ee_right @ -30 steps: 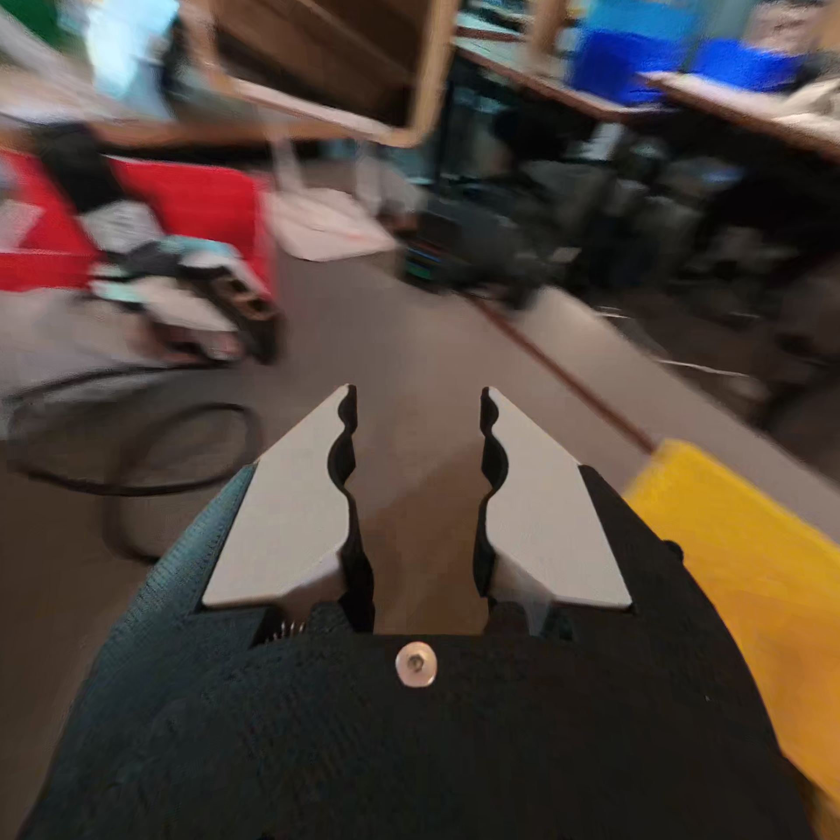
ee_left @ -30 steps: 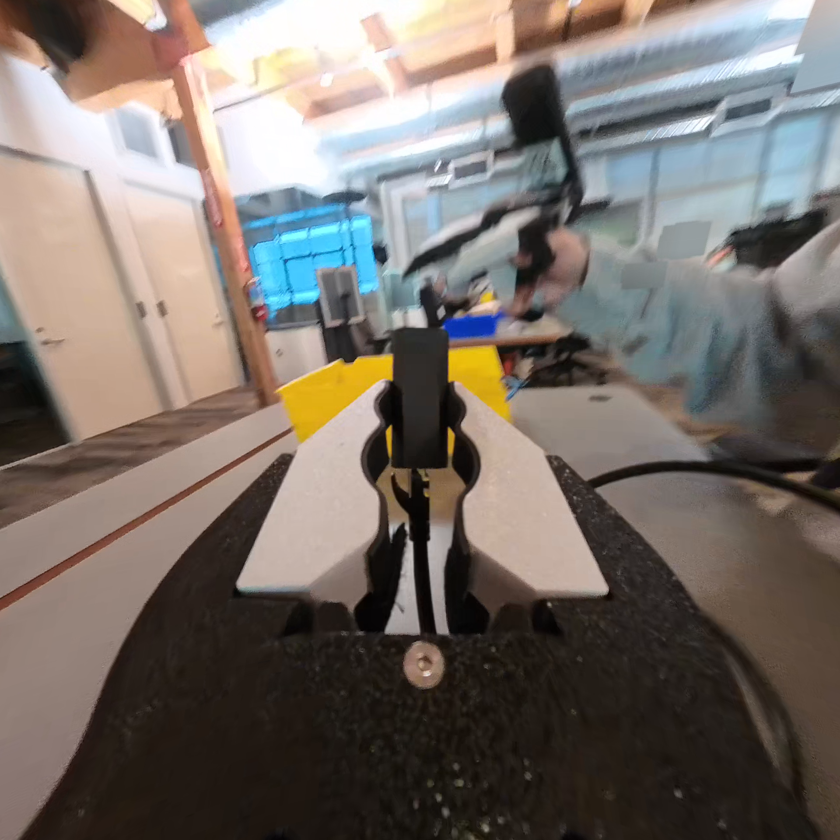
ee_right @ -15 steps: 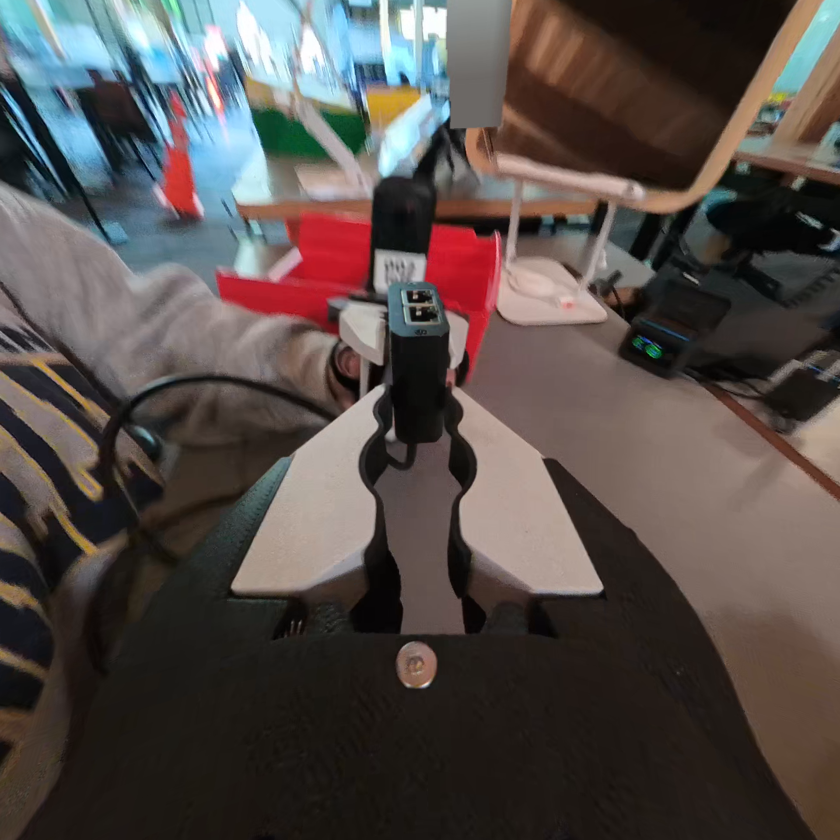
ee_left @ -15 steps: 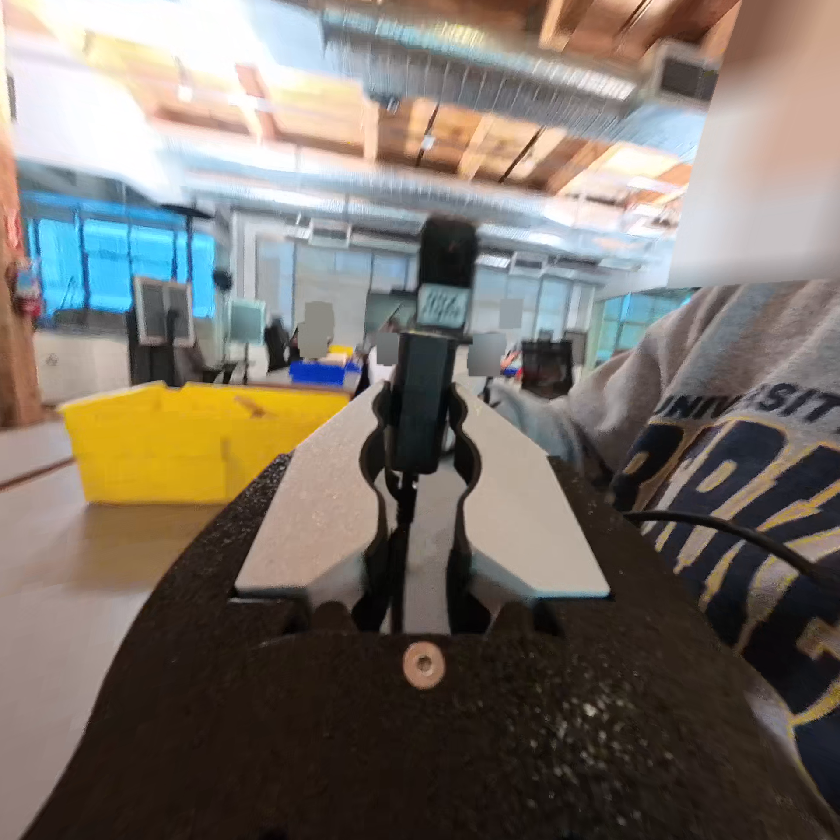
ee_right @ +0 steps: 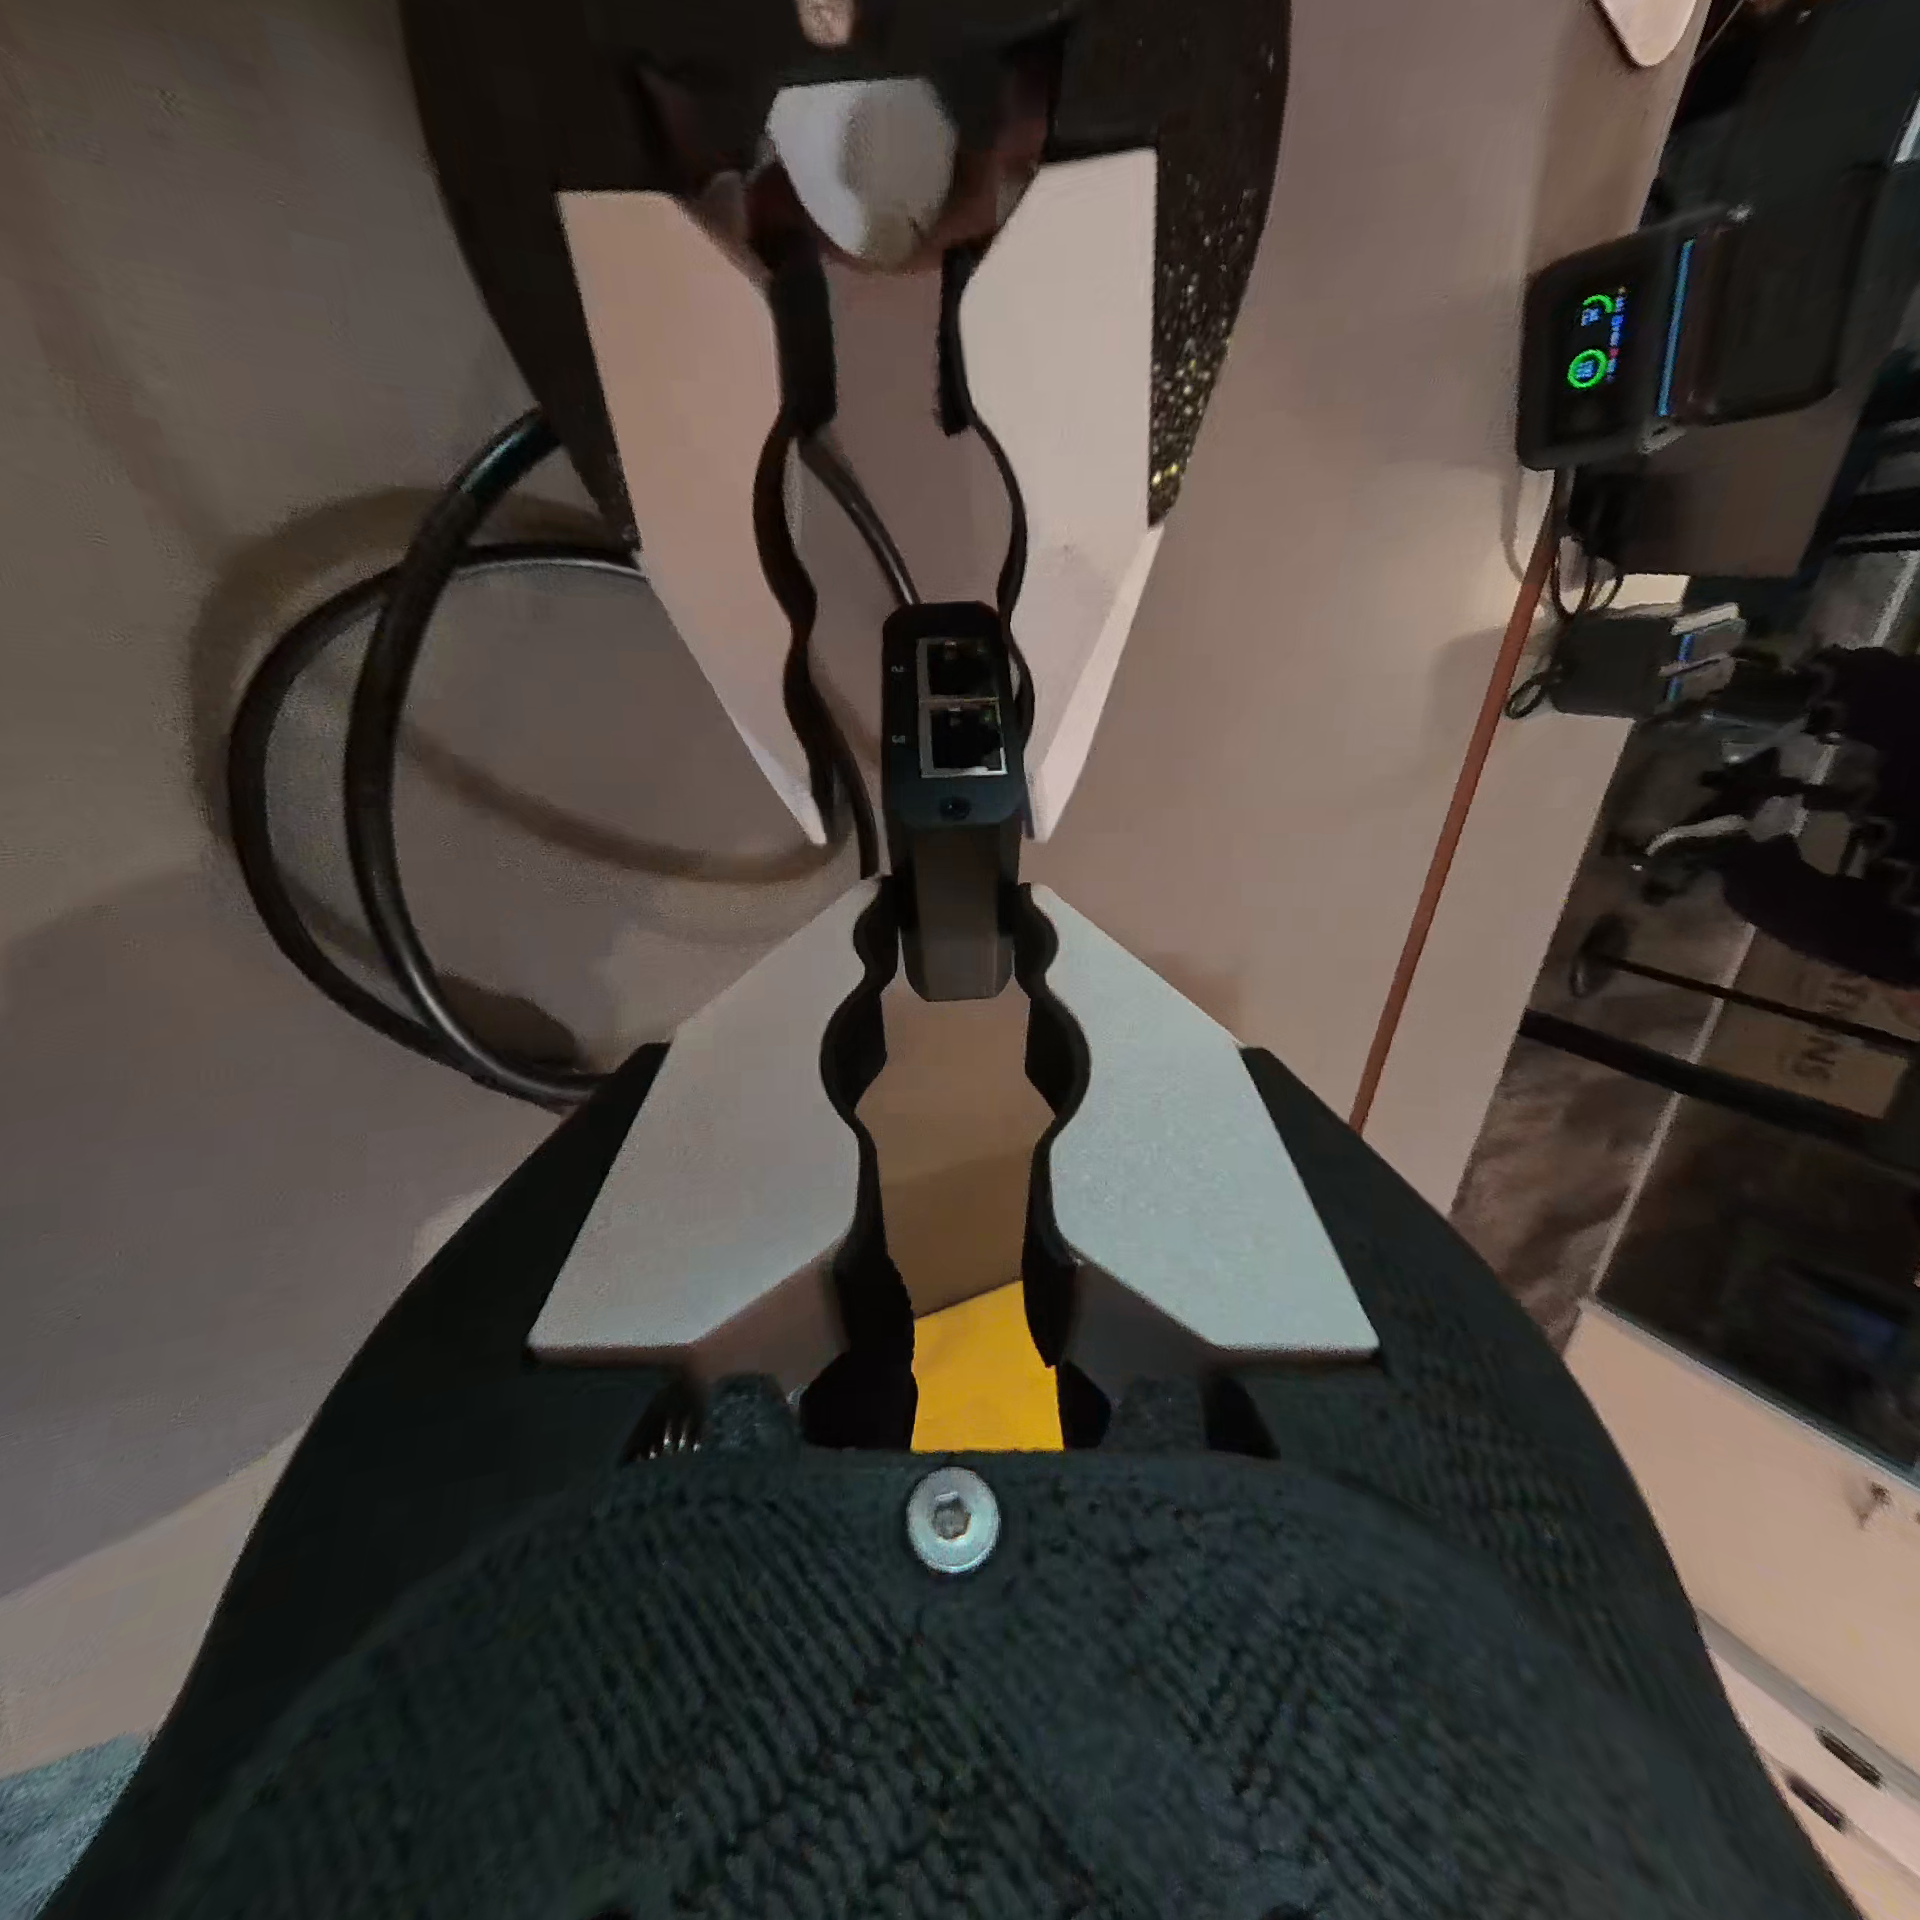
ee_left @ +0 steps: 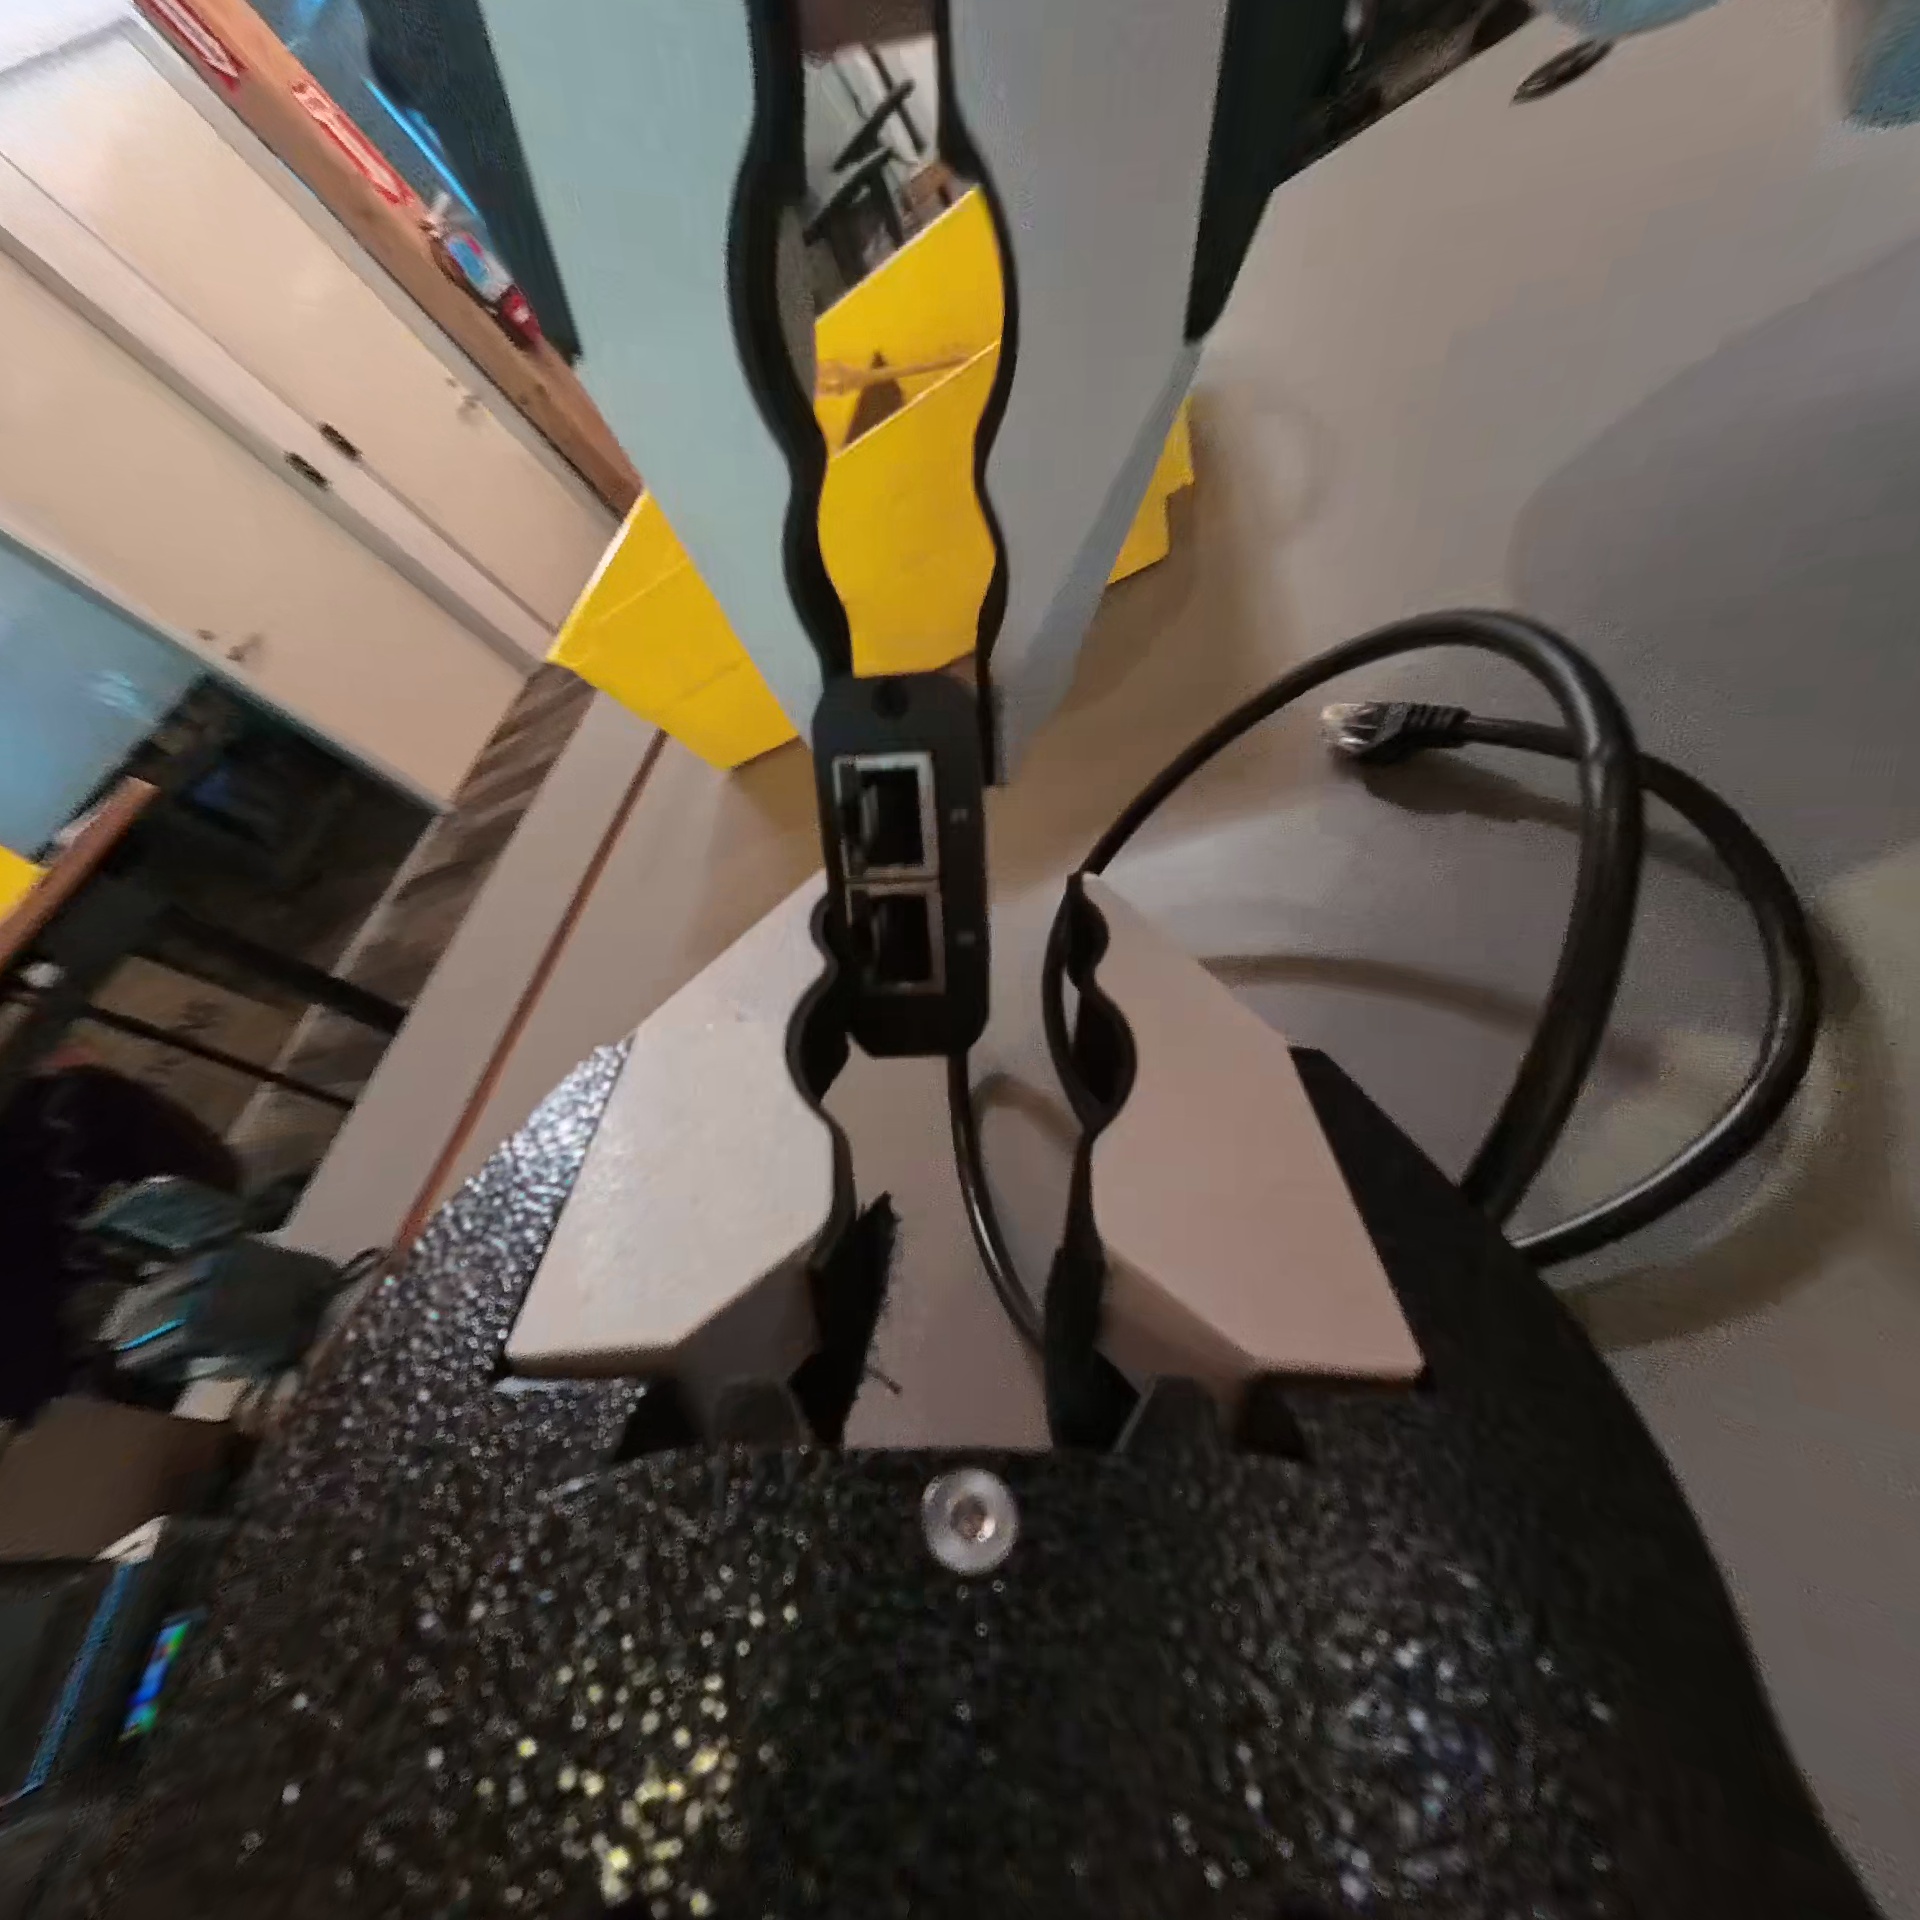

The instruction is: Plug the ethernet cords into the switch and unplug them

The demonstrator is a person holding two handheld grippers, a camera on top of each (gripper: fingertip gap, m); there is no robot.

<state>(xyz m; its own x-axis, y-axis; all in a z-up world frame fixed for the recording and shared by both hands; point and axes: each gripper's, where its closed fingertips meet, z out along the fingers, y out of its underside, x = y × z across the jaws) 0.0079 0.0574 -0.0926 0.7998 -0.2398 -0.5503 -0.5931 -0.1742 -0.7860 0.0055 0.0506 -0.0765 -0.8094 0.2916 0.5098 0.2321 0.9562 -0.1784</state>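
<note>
The switch (ee_left: 904,873) is a small black box with two empty ports on its end face. My right gripper (ee_right: 956,899) is shut on the switch body (ee_right: 951,935), and the port face points away from it. My left gripper (ee_left: 948,899) faces it from the other side. Its jaws are open around the port end, which lies against one finger. A thin black lead runs from the switch down between the left fingers. A black ethernet cord (ee_left: 1600,831) lies coiled on the table with its plug (ee_left: 1392,722) free. The coil also shows in the right wrist view (ee_right: 312,779).
A yellow bin (ee_left: 686,644) stands on the grey table (ee_left: 1662,416) behind the grippers. The table edge with an orange strip (ee_right: 1444,831) runs along one side. Beyond it a dark device with a green display (ee_right: 1590,343) sits among other gear. My two grippers' fingertips are within a few centimetres of each other.
The left gripper was shut on the switch and has opened. The right gripper, open and empty a second ago, has closed on the switch. Both grippers have tilted down toward the table.
</note>
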